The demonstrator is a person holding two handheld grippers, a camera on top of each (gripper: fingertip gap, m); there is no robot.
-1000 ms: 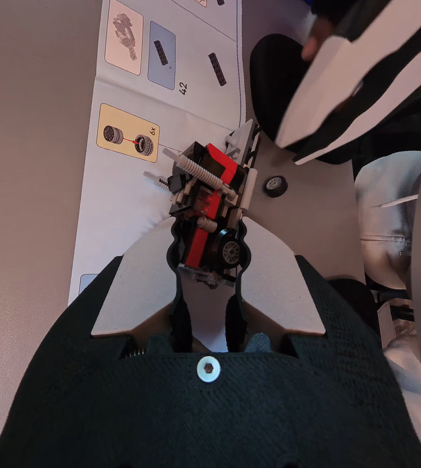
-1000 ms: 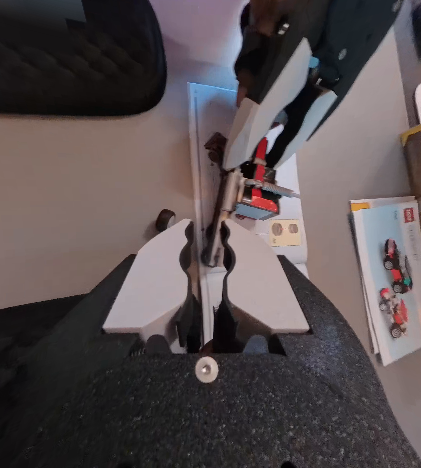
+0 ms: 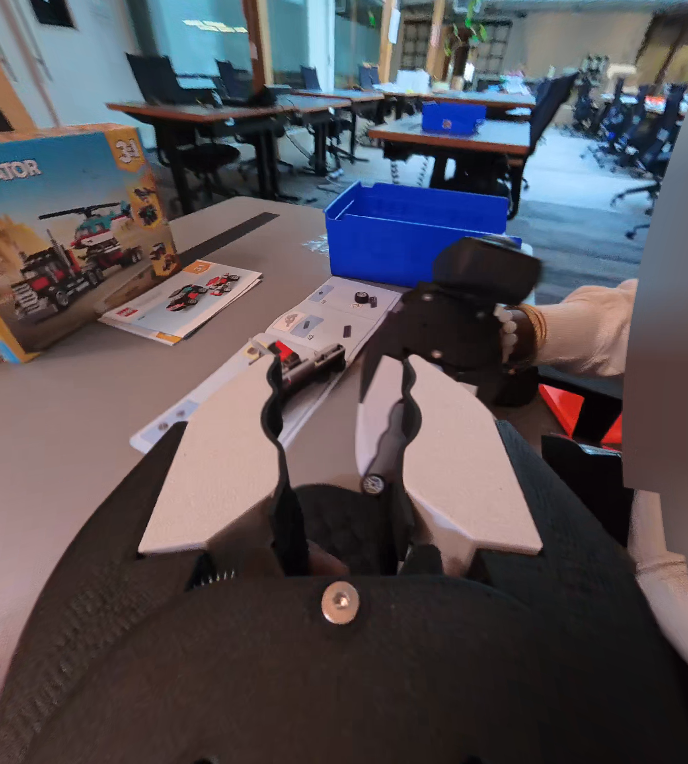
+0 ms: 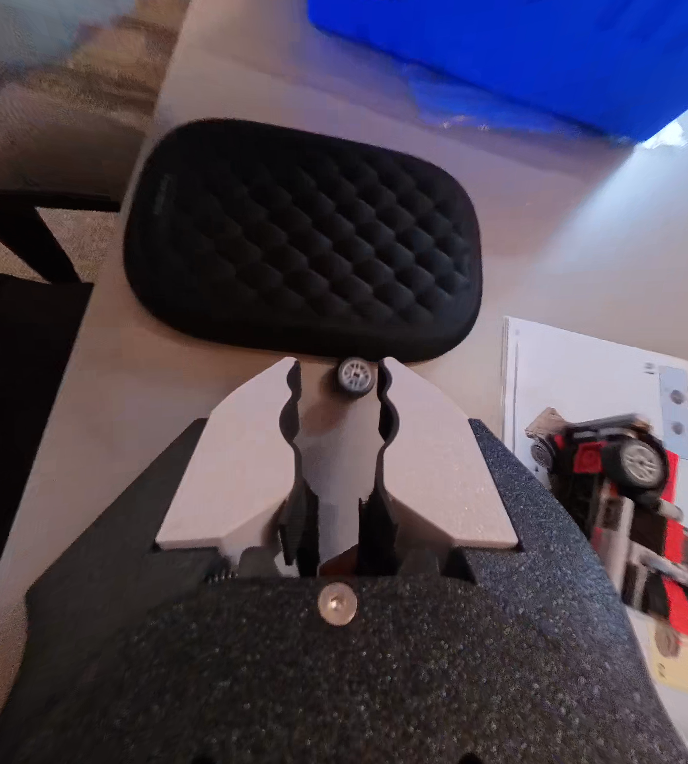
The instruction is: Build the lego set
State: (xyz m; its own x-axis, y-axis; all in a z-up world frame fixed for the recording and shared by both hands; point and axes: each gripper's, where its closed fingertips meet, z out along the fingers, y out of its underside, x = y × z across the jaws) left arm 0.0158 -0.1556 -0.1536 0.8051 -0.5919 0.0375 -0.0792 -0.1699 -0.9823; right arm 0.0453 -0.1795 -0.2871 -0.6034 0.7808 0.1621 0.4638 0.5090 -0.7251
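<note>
The red, black and grey lego truck (image 3: pixel 307 366) lies on the open instruction booklet (image 3: pixel 334 318), just beyond my left gripper (image 3: pixel 339 368), which is open and empty above the table. In the right wrist view the truck (image 4: pixel 623 496) lies tilted on the booklet (image 4: pixel 582 372) to the right. My right gripper (image 4: pixel 339 366) is open with its tips on either side of a loose grey-hubbed wheel (image 4: pixel 356 377) on the table. That wheel (image 3: pixel 373 483) and the right gripper (image 3: pixel 379 463) pointing down at it also show in the left wrist view.
A black quilted pad (image 4: pixel 301 239) lies just beyond the wheel. A blue bin (image 3: pixel 408 235) stands behind the booklet. A lego box (image 3: pixel 57 239) and a second booklet (image 3: pixel 185 302) are at the left. A black tyre (image 3: pixel 360 297) and small black pieces lie on the open booklet. Spacing between my two grippers at the tips: around 15 cm.
My left gripper has let go of the truck, opened and tilted up and back. My right gripper has left the truck and moved over to the loose wheel beside the black pad.
</note>
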